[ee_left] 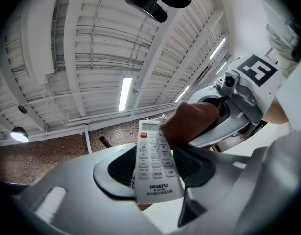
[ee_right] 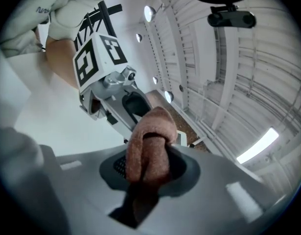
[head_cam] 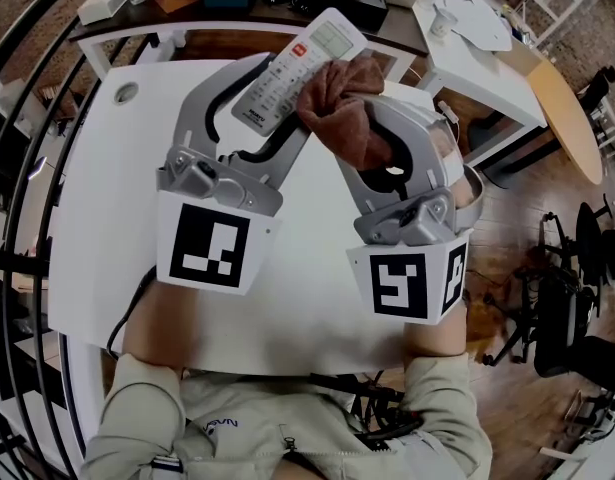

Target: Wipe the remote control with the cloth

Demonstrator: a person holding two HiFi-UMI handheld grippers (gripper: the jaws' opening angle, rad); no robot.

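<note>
Lowest and largest, a white table [head_cam: 107, 218], well beneath both tools in the head view.

Above it on the left, the left gripper [head_cam: 277, 103], topped with a black-and-white marker cube [head_cam: 205, 248]. Jaws part-way apart and clamped on the lower end of a white HUAYU remote control [head_cam: 297, 68]. In the left gripper view, dark pads [ee_left: 116, 169] pressing the long edges of the remote control [ee_left: 155, 165], brand name nearest the camera.

On the right, the right gripper [head_cam: 362, 128], with its own marker cube [head_cam: 412, 283]. Jaws nearly together and pinched on a bunched brown cloth [head_cam: 342, 108]. In the right gripper view, the cloth [ee_right: 148, 151] folded over and squeezed between the pads, rounded end sticking out beyond the jaws.

Remote control held up off the table, tilted, button side toward the head camera, display end pointing away from the person.

Cloth touching the remote control's right side, against the upper buttons, just below the display [head_cam: 330, 36].

Smallest, a red button [head_cam: 298, 52] just under the display, uncovered beside the cloth.
</note>
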